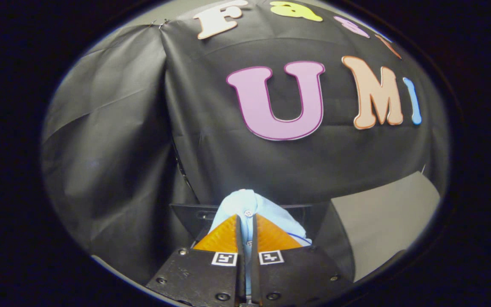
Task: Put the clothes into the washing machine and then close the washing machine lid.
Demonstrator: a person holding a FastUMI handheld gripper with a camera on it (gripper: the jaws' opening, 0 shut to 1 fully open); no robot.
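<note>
The gripper (246,219) has its 2 orange fingers (222,236) pressed nearly together, pinching a light blue garment (245,202) with a small button. The cloth bunches up at 12 o'clock past the fingertips and spills toward 3 o'clock. Behind it sits a dark flat panel (190,213), with a grey surface (382,217) off at 3 o'clock.
</note>
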